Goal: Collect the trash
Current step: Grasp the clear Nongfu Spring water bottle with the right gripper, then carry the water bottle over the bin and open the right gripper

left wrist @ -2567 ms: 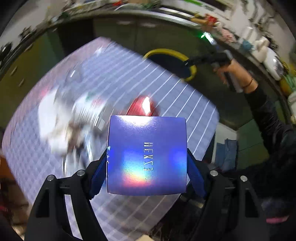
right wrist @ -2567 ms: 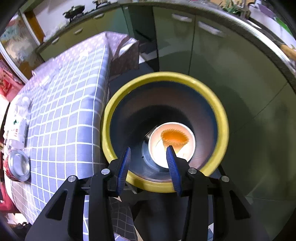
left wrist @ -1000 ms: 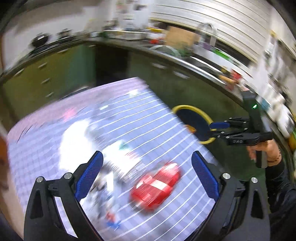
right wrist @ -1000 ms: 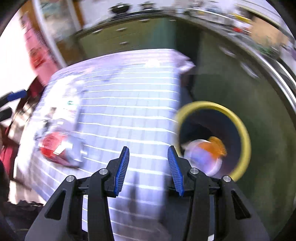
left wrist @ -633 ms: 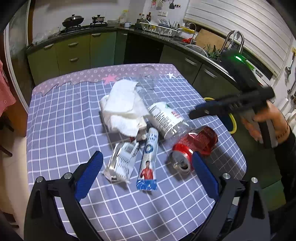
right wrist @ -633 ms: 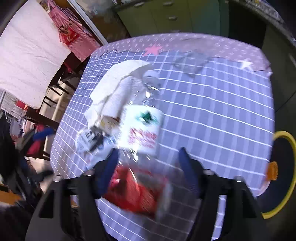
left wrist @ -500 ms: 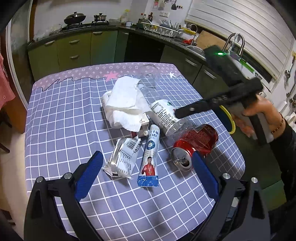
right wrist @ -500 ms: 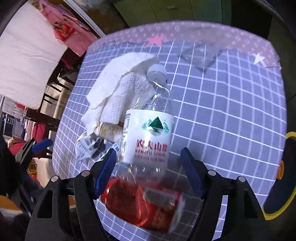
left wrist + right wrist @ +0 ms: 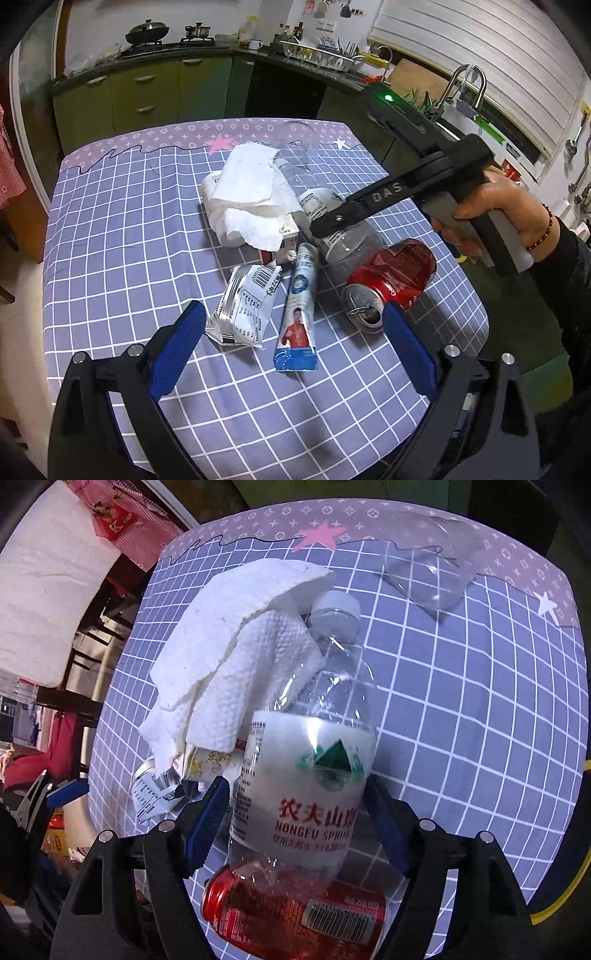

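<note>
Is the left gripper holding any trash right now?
No. The left gripper is open and empty above the table, with the blue tube and red can lying beyond its fingers.

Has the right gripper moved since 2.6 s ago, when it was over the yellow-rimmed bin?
Yes. The right gripper has left the bin and now straddles the clear plastic water bottle on the purple checked tablecloth.
</note>
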The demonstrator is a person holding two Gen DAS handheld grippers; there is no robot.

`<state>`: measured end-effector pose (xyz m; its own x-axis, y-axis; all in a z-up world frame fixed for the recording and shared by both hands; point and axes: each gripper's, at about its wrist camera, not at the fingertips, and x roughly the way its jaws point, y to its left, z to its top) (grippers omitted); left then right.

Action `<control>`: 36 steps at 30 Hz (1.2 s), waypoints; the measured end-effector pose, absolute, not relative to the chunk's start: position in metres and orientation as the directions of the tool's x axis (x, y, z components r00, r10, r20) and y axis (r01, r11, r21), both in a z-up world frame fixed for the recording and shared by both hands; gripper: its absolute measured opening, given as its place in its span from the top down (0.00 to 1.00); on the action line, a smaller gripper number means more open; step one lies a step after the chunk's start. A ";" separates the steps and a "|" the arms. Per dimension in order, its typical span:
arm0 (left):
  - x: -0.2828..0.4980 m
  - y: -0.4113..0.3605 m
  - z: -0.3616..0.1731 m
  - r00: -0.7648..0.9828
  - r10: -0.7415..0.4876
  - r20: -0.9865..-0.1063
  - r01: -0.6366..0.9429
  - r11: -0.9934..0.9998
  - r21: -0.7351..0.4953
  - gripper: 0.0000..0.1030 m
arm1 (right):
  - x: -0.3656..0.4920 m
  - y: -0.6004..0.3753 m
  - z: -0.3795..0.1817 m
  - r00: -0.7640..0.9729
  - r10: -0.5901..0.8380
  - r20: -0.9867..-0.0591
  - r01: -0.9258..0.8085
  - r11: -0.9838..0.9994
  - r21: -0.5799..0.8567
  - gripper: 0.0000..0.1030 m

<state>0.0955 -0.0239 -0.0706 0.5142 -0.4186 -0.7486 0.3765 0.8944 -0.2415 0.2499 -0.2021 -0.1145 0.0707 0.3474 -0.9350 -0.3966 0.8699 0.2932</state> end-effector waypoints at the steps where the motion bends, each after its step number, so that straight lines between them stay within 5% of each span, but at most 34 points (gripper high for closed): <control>1: 0.095 -0.024 -0.070 0.515 -0.418 -0.748 0.378 0.894 -0.240 0.11 | 0.250 -0.202 -0.115 0.071 0.340 -0.938 -0.397 0.872 0.286 0.29; 36: 0.097 -0.035 -0.068 0.514 -0.399 -0.759 0.398 0.895 -0.201 0.11 | 0.253 -0.282 -0.089 0.119 0.470 -0.875 -0.312 0.854 0.417 0.36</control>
<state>0.0968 -0.0352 -0.0682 0.5138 -0.3993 -0.7593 0.3979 0.8951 -0.2014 0.2528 -0.2818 -0.0887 0.1188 0.4702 -0.8745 -0.3125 0.8537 0.4166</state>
